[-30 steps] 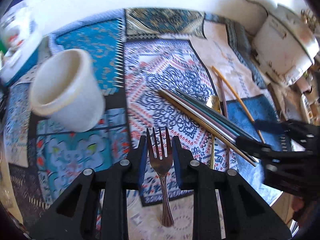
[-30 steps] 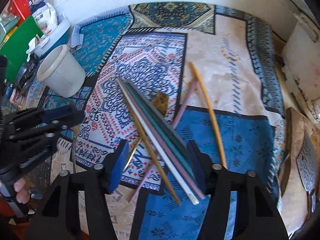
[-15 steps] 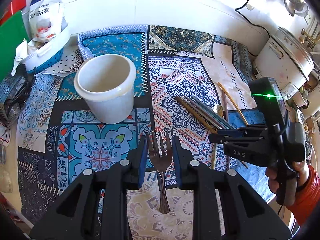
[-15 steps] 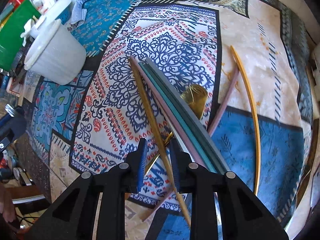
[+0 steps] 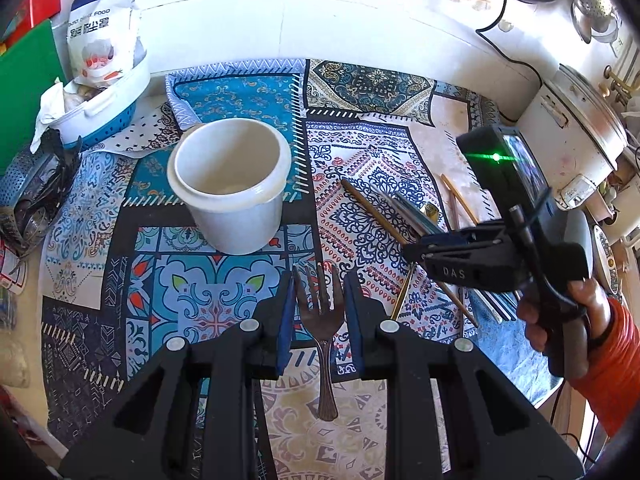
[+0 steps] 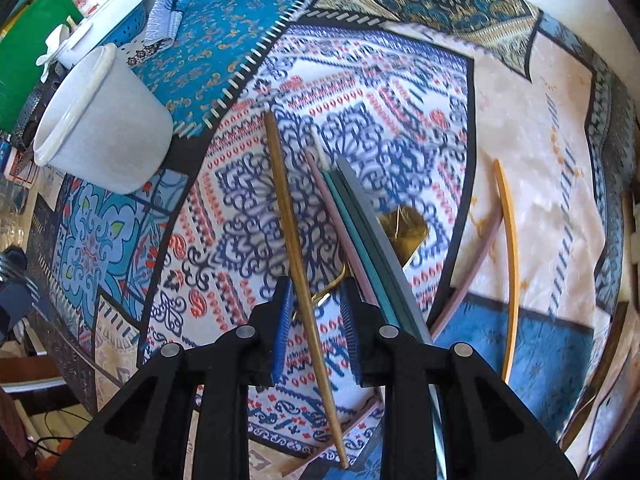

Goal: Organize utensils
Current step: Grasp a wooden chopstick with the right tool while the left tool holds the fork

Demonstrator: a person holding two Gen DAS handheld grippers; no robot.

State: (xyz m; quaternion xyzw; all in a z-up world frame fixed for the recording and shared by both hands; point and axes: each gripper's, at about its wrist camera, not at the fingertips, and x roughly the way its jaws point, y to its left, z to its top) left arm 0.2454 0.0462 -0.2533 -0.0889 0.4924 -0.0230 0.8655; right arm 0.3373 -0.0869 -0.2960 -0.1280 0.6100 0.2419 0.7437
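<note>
My left gripper is shut on a dark metal fork, tines forward, held above the patterned cloth a little short of the white plastic cup. The cup stands upright and looks empty. My right gripper is narrowed around a wooden chopstick; a gap shows on each side, so the grip is unclear. Beside it lie pink, teal and grey chopsticks over a gold spoon. The right gripper also shows in the left wrist view, low over the chopsticks.
An orange chopstick and a pink one lie apart at the right. A basket with a food bag stands at the back left, a white cooker at the right. The cup also shows in the right wrist view.
My left gripper has risen and pulled back with the fork, and the cup now stands farther ahead. My right gripper has narrowed from wide open around the wooden chopstick.
</note>
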